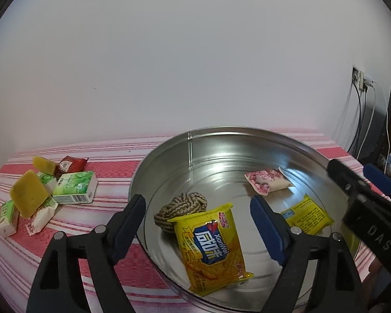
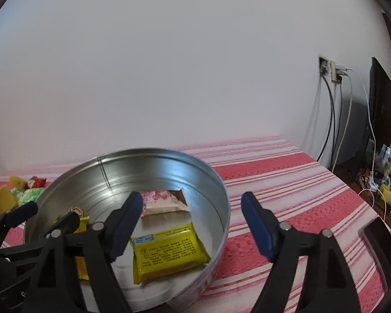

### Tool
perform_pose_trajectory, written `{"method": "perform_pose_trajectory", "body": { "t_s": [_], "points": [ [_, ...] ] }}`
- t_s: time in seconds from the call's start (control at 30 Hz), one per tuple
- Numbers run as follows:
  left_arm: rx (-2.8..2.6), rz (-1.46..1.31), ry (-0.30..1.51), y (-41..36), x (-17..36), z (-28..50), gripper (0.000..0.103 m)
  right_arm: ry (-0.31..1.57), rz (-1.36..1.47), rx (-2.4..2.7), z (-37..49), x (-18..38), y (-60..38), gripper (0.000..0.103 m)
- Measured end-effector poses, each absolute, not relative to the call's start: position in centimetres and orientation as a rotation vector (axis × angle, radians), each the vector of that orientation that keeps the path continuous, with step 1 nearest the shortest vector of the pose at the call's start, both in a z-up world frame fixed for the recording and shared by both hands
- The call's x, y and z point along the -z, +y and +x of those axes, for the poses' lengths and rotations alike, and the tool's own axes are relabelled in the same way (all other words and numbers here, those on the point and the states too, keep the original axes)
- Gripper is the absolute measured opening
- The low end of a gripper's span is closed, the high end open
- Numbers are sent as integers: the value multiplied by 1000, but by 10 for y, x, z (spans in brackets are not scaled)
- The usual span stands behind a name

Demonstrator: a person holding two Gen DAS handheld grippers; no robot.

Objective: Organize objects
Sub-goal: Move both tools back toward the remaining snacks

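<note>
Snack packets lie in a round metal tin (image 1: pixel 190 151) at centre frame: a yellow cracker packet (image 1: pixel 211 245), a pink packet (image 1: pixel 267 181), another yellow packet (image 2: pixel 166 253). Left tongs (image 1: pixel 198 224) and right tongs (image 2: pixel 190 221) gape wide, holding nothing.

tin (image 1: pixel 166 156): shiny metal | tablecloth (image 2: pixel 286 172): woven cloth | packets (image 1: pixel 211 245): glossy plastic

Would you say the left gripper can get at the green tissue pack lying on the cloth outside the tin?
Probably yes. The left gripper is open and empty over the tin, and the green tissue pack lies uncovered on the striped cloth to its left, nothing between.
</note>
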State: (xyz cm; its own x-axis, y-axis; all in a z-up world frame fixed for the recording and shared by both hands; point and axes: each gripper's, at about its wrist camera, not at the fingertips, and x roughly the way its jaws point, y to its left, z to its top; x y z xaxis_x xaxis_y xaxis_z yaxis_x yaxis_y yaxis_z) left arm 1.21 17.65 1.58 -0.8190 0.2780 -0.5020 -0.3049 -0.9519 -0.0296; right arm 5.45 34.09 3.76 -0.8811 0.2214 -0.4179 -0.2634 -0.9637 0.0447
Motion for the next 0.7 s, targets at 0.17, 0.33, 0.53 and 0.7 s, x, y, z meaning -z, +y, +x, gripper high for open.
{"method": "perform_pose_trajectory", "body": {
  "t_s": [0.17,0.33,0.53,0.7],
  "points": [
    [-2776,-704,81,168,-18,15,85,158,-403,-2824,71,-46,340,91],
    [-2821,-674,83,159,-20,17,87,137,-279,-2782,80,-53,339,100],
    [-2899,-611,94,145,-24,22,90,188,-140,-2698,91,-59,345,103],
    [-2927,-603,80,133,-24,23,90,238,-158,-2672,90,-59,349,103]
  ]
}}
